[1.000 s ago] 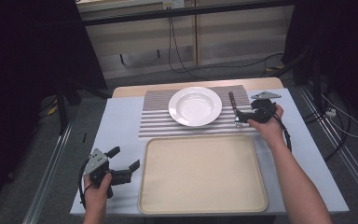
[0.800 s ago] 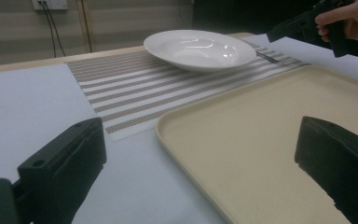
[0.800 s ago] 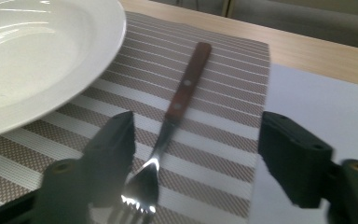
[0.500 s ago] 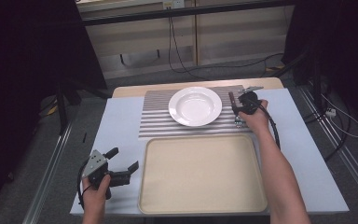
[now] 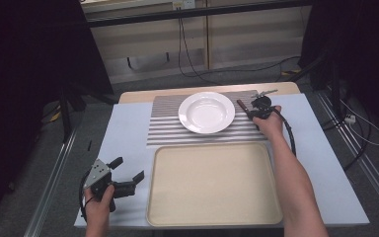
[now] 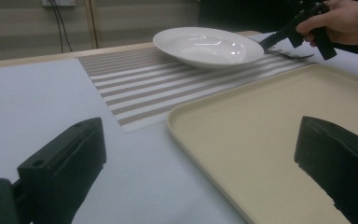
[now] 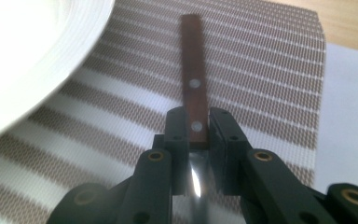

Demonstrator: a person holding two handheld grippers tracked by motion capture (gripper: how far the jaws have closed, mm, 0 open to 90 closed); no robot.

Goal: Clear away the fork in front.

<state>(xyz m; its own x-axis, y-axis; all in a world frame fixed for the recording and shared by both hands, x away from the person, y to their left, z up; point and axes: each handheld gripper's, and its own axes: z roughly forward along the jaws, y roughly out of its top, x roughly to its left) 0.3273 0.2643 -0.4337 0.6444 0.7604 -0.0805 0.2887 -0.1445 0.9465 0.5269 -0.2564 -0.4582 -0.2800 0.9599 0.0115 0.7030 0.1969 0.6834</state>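
Note:
A piece of cutlery with a riveted brown wooden handle (image 7: 192,70) lies on the striped placemat (image 5: 168,129), just right of the white plate (image 5: 206,112). My right gripper (image 7: 196,126) has just been closing and is now shut on the handle's near end, where it meets the metal. In the high view the right gripper (image 5: 253,112) sits by the plate's right rim, with the handle (image 5: 240,104) sticking out beyond it. My left gripper (image 5: 127,169) rests open at the table's front left, beside the beige tray (image 5: 214,197); nothing is between its jaws.
The left gripper view looks across the tray (image 6: 270,130) and placemat (image 6: 135,84) to the plate (image 6: 205,46) and the right gripper (image 6: 279,37) farther off. The pale table top (image 5: 128,128) ends in a wooden far edge; cables lie on the floor beyond it.
The right hand moved left towards the plate and lowered onto the cutlery. Its jaws closed on the wooden handle. The left hand stayed put.

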